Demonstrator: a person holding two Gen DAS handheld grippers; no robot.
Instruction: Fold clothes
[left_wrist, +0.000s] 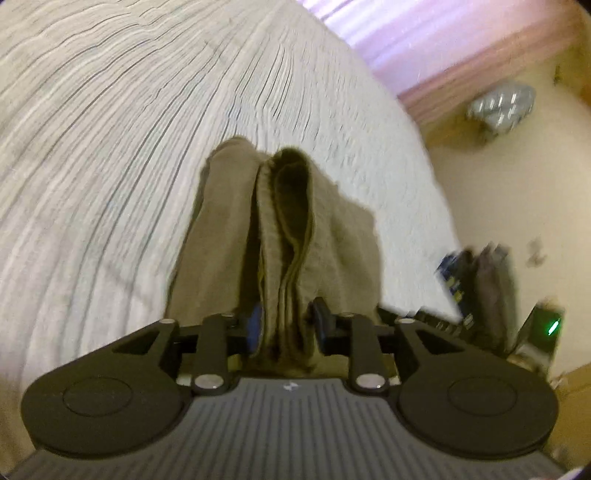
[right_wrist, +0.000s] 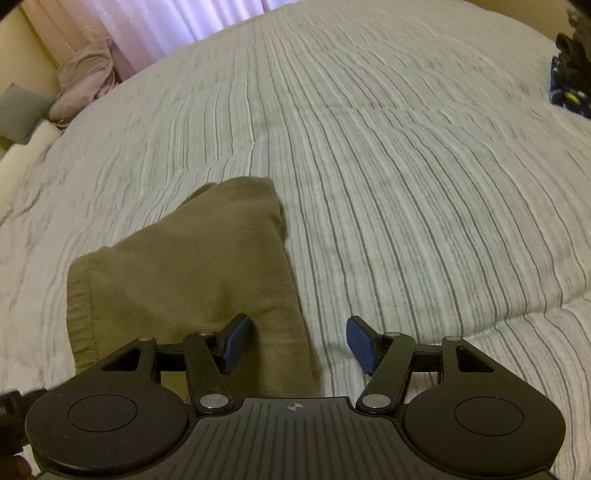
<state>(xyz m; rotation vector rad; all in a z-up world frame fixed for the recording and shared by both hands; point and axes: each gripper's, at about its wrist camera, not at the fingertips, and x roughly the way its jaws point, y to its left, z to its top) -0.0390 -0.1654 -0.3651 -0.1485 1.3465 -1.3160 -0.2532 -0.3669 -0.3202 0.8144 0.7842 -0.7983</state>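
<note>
Striped grey-and-white bedspread (right_wrist: 388, 166) covers the whole bed, the folded olive-brown garment (right_wrist: 192, 266) lying on it at seven o'clock, a dark blue patterned bundle (right_wrist: 567, 86) far off at two o'clock.

Folded olive-brown garment (right_wrist: 192, 266) lies on the striped bedspread (right_wrist: 406, 184), edge layers bunched.

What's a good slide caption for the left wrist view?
Left gripper, jaws shut on a folded olive-brown garment, holding it above a striped bedspread.
</note>
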